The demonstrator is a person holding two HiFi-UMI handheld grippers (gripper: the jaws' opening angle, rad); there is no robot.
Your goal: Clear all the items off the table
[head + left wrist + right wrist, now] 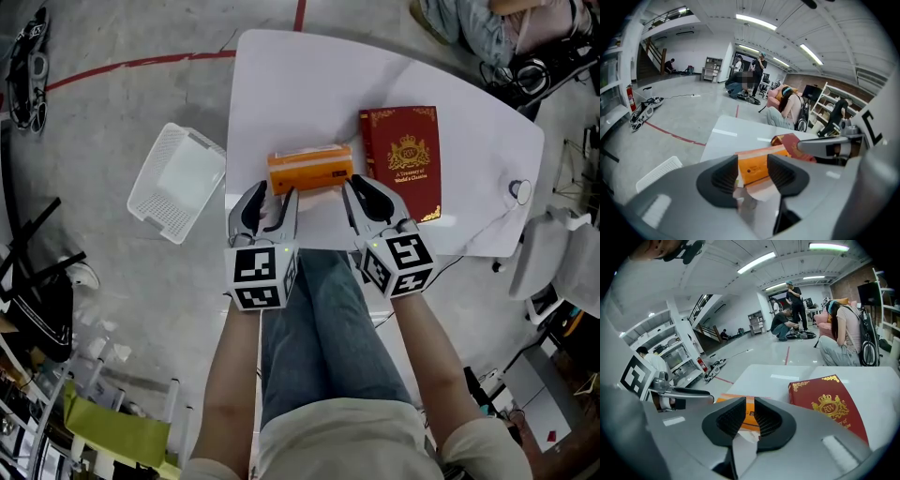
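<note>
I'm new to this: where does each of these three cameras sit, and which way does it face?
Head view: on the person's head, facing steeply down at the table, box and book; forearms, legs, left gripper and right gripper show.
Left gripper view: rides the left gripper, facing along its jaws over the table; own jaws, right gripper show.
Right gripper view: rides the right gripper, facing likewise; own jaws, left gripper show.
Shared: all see box and book.

The right hand-held gripper (750, 400) has its ribbed pads a narrow gap apart, with nothing pinched between them. Through the gap shows an orange box (749, 416) lying on the white surface (773, 376). To the box's right lies a red book (829, 404) with a gold crest.
</note>
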